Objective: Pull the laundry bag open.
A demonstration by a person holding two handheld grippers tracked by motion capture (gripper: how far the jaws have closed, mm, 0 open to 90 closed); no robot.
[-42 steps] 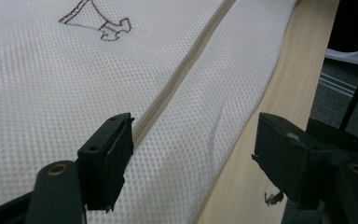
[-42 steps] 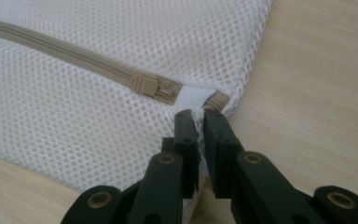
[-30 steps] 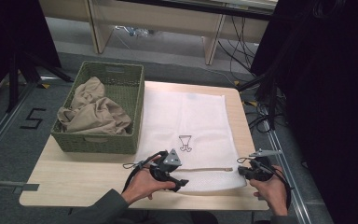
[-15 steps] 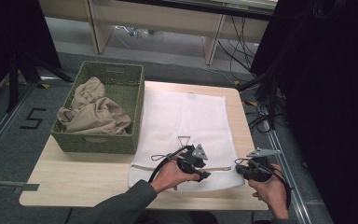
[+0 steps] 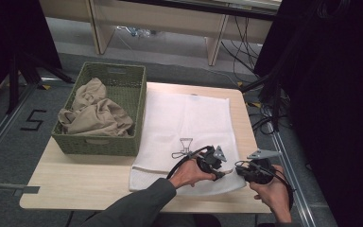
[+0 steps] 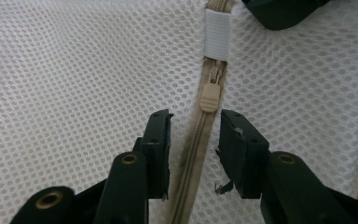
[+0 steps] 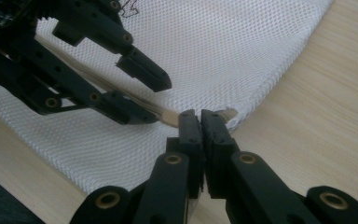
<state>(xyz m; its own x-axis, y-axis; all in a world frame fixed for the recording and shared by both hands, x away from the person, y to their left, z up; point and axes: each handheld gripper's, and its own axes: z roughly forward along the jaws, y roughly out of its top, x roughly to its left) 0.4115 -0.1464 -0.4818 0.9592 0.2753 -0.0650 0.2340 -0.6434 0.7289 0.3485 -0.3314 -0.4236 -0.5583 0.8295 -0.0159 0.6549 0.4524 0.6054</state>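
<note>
A white mesh laundry bag [image 5: 189, 118] lies flat on the wooden table [image 5: 75, 182], its beige zipper [image 6: 193, 154] running along the near edge. My left gripper [image 6: 196, 121] is open, its jaws straddling the zipper just behind the beige zipper pull [image 6: 209, 95], without touching it. In the high view the left gripper [image 5: 221, 173] sits near the bag's front right corner. My right gripper [image 7: 200, 114] is shut on the bag's zipper end at that corner, close to the left gripper [image 7: 154, 100]. The right gripper [image 5: 238, 171] comes in from the right.
A green woven basket [image 5: 94, 144] stands on the left of the table and holds crumpled beige cloth [image 5: 94, 116]. A black printed mark [image 5: 182, 147] shows on the bag. Bare wood lies along the front left. Cables and dark equipment stand off the table's right edge.
My left gripper has travelled right along the zipper, from the bag's front middle to close beside the right gripper. The right gripper has stayed at the corner.
</note>
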